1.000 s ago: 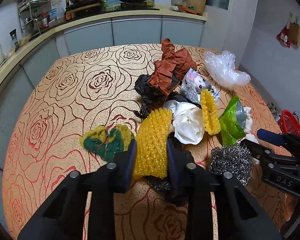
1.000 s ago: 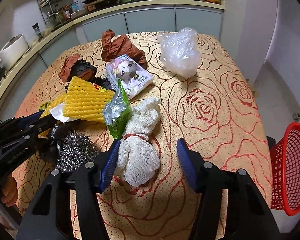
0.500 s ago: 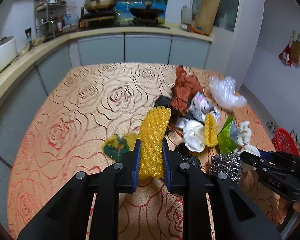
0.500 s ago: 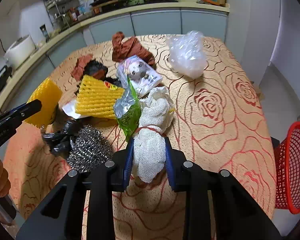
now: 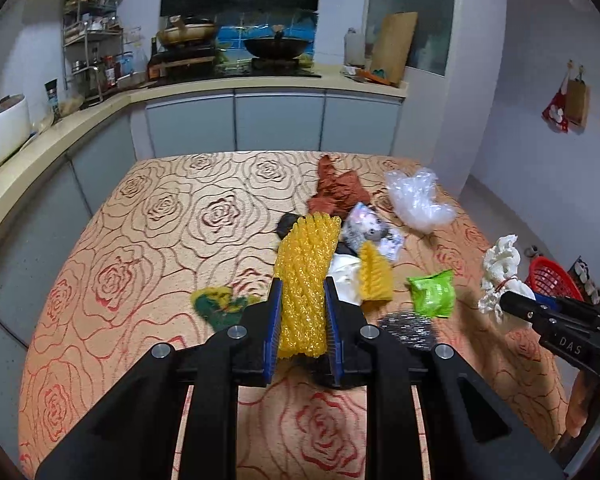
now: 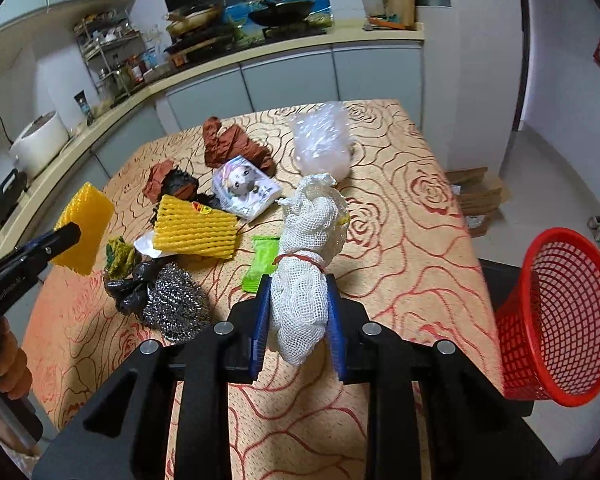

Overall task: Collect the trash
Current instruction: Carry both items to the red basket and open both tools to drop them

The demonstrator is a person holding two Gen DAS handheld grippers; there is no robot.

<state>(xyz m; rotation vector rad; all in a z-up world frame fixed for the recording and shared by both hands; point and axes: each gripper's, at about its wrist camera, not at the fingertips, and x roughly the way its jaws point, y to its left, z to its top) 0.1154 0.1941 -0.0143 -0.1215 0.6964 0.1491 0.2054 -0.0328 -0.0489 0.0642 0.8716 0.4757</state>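
The left gripper is clamped on a yellow foam net sleeve, its blue pads pressing the sleeve's two sides and holding it up off the table. The right gripper pinches a white mesh bundle tied round the middle with a red band; its jaws have just been closing, with the bundle between them, and the bundle hangs clear of the rose-patterned cloth. Just beyond the right gripper, on the table, lie a steel wool scourer and a crumpled black bag touching each other, with a green wrapper beside them. A little farther sit a green-and-yellow scrubber, a second yellow foam net lying flat on a scrap of white paper, and behind it a packet printed with a cartoon face. Farther still are a wad of brown paper and a clear plastic bag, near the table's far edge. To the right of the table, off its edge and lower down, a red mesh basket stands tilted with its mouth turned toward the camera. A person's hand grips the left gripper's handle at the picture's left edge. Beyond the table runs a kitchen counter carrying a wok and a rice cooker.
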